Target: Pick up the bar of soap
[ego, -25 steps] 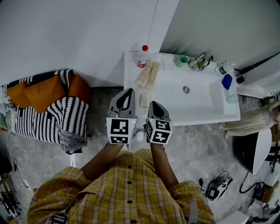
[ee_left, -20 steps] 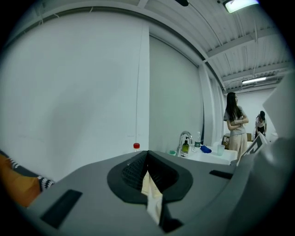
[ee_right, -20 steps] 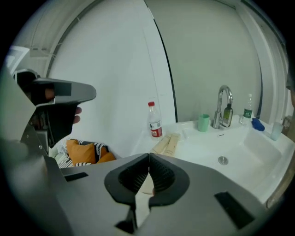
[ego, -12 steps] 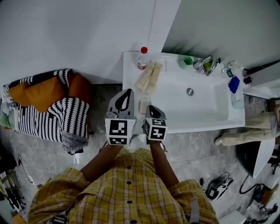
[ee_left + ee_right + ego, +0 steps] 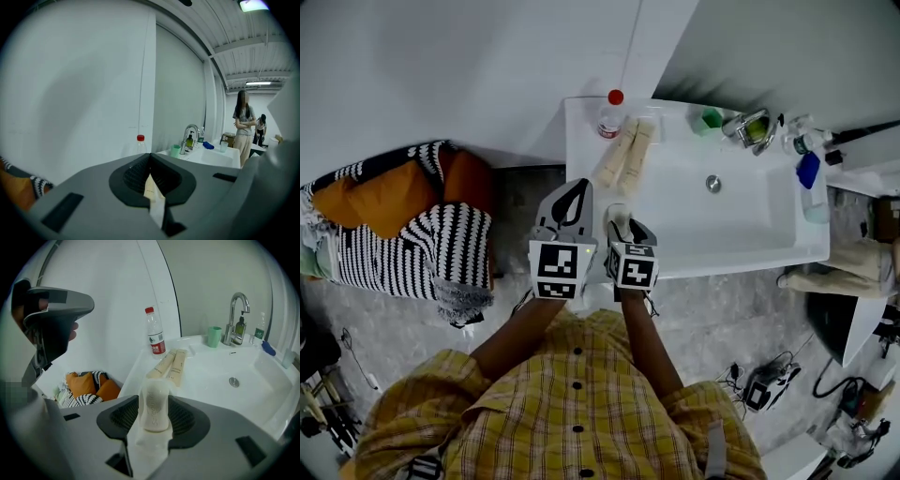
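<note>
The pale bar of soap [image 5: 154, 404] lies on the left ledge of the white sink [image 5: 741, 239]. It sits between the jaws of my right gripper [image 5: 154, 417], which are opening around it, and the ribbed pads flank it on both sides. From the head view the soap [image 5: 617, 215] shows just past the right gripper [image 5: 622, 228]. My left gripper [image 5: 572, 199] hovers beside it over the sink's left edge, jaws together. In the left gripper view the left gripper [image 5: 150, 165] shows a pale strip at the seam.
Two cream tubes [image 5: 626, 157] lie further along the ledge, with a red-capped bottle [image 5: 610, 116] behind them. A green cup [image 5: 710, 118], a tap [image 5: 750, 127] and small bottles stand at the back. Striped and orange cushions [image 5: 403, 230] lie left. A person [image 5: 243, 129] stands beyond the sink.
Both grippers moved forward toward the sink ledge. The right gripper's tips came up around the soap, which lay clear ahead of them one second ago.
</note>
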The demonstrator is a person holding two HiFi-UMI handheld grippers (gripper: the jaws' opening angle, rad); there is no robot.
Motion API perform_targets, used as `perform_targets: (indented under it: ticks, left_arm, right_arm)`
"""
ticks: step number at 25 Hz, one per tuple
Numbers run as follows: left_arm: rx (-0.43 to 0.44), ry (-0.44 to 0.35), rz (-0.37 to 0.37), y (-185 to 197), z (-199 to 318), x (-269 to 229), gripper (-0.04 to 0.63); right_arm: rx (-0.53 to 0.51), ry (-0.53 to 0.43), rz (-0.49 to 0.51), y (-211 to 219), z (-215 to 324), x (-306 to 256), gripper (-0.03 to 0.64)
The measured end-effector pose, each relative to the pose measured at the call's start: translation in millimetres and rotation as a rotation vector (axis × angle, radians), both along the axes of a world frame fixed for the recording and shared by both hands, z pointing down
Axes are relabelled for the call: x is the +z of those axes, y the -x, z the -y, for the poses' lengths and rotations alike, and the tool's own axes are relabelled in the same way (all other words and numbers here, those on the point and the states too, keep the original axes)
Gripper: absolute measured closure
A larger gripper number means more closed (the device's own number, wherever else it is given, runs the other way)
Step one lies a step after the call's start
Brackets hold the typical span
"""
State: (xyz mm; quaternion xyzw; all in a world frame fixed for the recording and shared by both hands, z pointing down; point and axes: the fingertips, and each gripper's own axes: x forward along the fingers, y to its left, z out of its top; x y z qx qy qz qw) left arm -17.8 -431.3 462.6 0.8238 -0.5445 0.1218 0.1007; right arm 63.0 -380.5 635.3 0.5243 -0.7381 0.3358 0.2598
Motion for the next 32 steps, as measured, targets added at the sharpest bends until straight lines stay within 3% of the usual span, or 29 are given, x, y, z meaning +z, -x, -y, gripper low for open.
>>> perform_targets:
  ticks: [32]
  left_arm:
    - [0.060, 0.027, -0.020, 14.1, 22.8, 12.2, 0.584]
  right_arm:
    - [0.109, 0.161, -0.113, 7.0, 17.4, 41.6, 0.410]
